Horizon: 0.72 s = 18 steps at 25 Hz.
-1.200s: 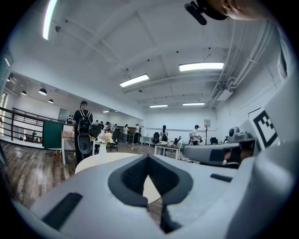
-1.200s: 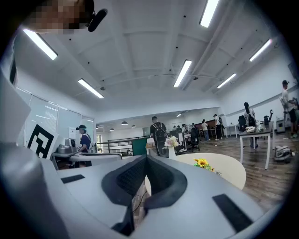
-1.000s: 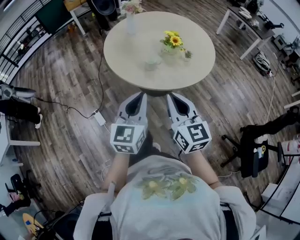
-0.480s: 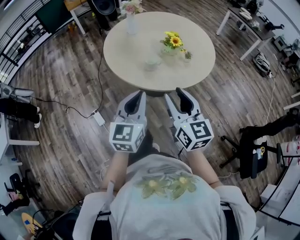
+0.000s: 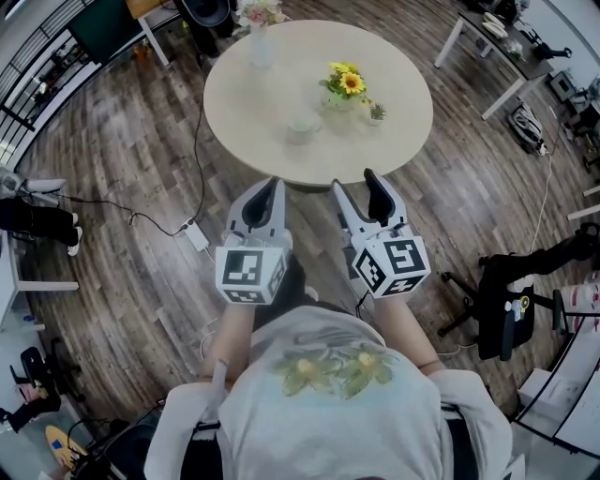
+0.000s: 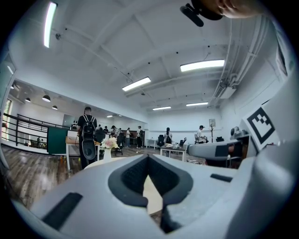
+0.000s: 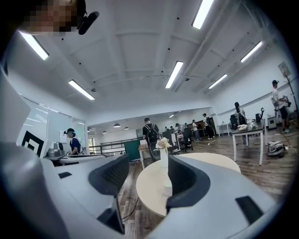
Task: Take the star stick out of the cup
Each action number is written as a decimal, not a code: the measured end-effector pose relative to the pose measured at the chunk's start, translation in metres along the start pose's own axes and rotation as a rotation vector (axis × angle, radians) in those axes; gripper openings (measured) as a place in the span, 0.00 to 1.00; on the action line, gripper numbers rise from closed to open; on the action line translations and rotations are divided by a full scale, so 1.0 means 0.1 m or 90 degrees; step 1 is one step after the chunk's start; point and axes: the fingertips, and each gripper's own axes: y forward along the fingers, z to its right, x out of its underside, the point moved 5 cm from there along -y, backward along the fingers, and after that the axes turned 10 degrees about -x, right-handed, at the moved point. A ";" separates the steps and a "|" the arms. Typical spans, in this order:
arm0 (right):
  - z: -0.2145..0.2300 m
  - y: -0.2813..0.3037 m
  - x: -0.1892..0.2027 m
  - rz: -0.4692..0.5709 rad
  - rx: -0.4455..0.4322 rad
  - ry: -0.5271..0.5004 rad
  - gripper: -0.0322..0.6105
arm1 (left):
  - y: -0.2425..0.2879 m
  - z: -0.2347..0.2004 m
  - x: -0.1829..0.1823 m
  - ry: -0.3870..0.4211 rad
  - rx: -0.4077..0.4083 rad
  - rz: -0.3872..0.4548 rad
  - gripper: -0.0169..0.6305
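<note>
A small pale cup [image 5: 303,125] stands near the middle of the round beige table [image 5: 253,94]; at this distance I cannot make out a star stick in it. The cup [image 7: 167,189] also shows far ahead in the right gripper view, framed by the jaws. My right gripper [image 5: 359,190] hovers just short of the table's near edge. Its jaws have just been opening and stand open with nothing between them. My left gripper [image 5: 265,199] is beside it, level and shut, empty. In the left gripper view the left gripper's tips [image 6: 148,161] meet.
A white vase of pink flowers [image 5: 260,28] stands at the table's far side, a sunflower pot [image 5: 345,89] and a tiny plant [image 5: 377,111] right of the cup. A power strip and cable [image 5: 199,234] lie on the wood floor at left, a black chair [image 5: 502,305] at right. People stand in the background.
The right gripper's jaws have spread from shut to wide apart. Both grippers have moved forward toward the table's near edge.
</note>
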 end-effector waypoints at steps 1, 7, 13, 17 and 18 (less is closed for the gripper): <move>0.02 0.03 0.00 -0.003 0.001 0.003 0.44 | 0.03 -0.01 0.00 0.000 -0.001 0.001 0.03; 0.14 0.20 0.05 -0.015 0.000 0.018 0.44 | 0.20 -0.09 0.00 0.000 -0.002 -0.003 0.03; 0.33 0.43 0.09 -0.023 0.002 0.027 0.44 | 0.47 -0.19 0.04 -0.004 -0.001 -0.009 0.03; 0.44 0.67 0.09 -0.029 0.006 0.026 0.44 | 0.71 -0.33 0.07 -0.008 0.001 -0.020 0.03; 0.47 0.74 0.09 -0.030 0.008 0.025 0.44 | 0.78 -0.37 0.07 -0.008 0.002 -0.021 0.03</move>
